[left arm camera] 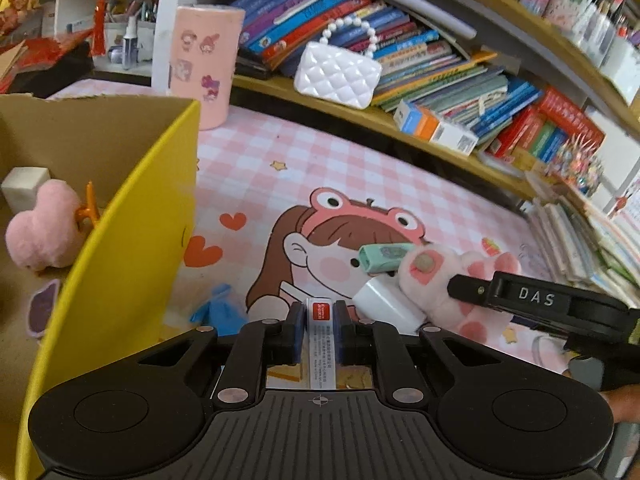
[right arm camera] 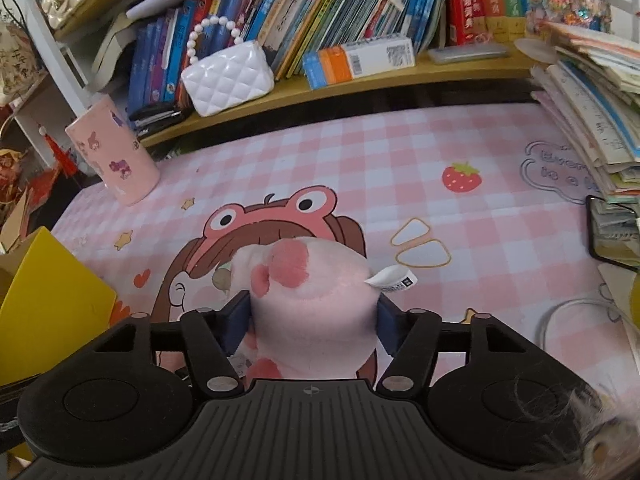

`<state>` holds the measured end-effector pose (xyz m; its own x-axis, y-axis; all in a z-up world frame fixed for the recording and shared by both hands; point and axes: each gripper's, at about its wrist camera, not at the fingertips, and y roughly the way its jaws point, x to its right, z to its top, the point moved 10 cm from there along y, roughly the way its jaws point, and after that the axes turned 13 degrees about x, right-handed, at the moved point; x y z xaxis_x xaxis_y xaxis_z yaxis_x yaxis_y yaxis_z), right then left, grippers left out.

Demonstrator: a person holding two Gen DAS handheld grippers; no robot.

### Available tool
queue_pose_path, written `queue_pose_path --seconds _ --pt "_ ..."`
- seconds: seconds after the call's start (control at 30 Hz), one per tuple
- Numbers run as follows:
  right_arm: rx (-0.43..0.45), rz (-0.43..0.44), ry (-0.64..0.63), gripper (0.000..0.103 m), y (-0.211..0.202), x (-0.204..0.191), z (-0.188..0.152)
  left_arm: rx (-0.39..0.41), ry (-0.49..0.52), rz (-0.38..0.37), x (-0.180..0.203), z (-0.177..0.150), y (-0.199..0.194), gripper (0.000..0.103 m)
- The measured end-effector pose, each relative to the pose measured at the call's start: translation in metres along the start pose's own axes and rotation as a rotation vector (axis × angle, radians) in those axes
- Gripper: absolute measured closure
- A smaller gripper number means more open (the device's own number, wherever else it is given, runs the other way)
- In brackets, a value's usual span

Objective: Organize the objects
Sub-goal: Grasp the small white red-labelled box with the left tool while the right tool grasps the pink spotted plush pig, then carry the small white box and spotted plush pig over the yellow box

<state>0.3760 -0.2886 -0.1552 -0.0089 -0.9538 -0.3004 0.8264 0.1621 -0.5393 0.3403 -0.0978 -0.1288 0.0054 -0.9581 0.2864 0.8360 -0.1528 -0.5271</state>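
Note:
My left gripper (left arm camera: 319, 322) is shut on a small white eraser box (left arm camera: 319, 310) with a red label, held just right of the yellow cardboard box (left arm camera: 132, 240). Inside that box lie a pink plush heart (left arm camera: 40, 232), a white block (left arm camera: 24, 190) and an orange clip (left arm camera: 88, 210). In the right wrist view my right gripper (right arm camera: 314, 316) is shut on a pink plush paw (right arm camera: 316, 292), with both blue pads (right arm camera: 238, 320) pressing its sides. In the left wrist view a mint green item (left arm camera: 384, 256) and a white cylinder (left arm camera: 384, 302) lie against the paw (left arm camera: 436, 280).
A pink sticker cup (right arm camera: 116, 156) stands at the mat's far left. A white quilted purse (right arm camera: 228, 76) and rows of books (right arm camera: 360, 8) fill the shelf behind. Stacked books (right arm camera: 592, 100), a dark phone (right arm camera: 612, 236) and a white cable (right arm camera: 576, 312) crowd the right. A blue scrap (left arm camera: 218, 306) lies beside the yellow box.

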Motion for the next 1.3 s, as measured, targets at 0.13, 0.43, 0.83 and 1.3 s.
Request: queue_pose_path --seconds 0.13,0.43,0.83,1.3 --pt "0.039 -0.024 0.012 0.045 -0.022 0.003 0.002 0.010 0.007 -0.005 0.000 0.001 -0.014 0.090" --pt "0.086 -0.081 0.025 0.044 -0.078 0.006 -0.003 0.010 0.025 -0.053 0.006 -0.007 -0.043 0.090" --pt "0.048 -0.143 0.052 0.044 -0.131 -0.001 -0.044 0.025 0.017 -0.114 0.002 -0.014 -0.084 0.090" --pt "0.027 -0.144 0.001 0.044 -0.171 -0.058 -0.088 0.031 0.009 -0.160 -0.033 -0.025 -0.136 0.090"
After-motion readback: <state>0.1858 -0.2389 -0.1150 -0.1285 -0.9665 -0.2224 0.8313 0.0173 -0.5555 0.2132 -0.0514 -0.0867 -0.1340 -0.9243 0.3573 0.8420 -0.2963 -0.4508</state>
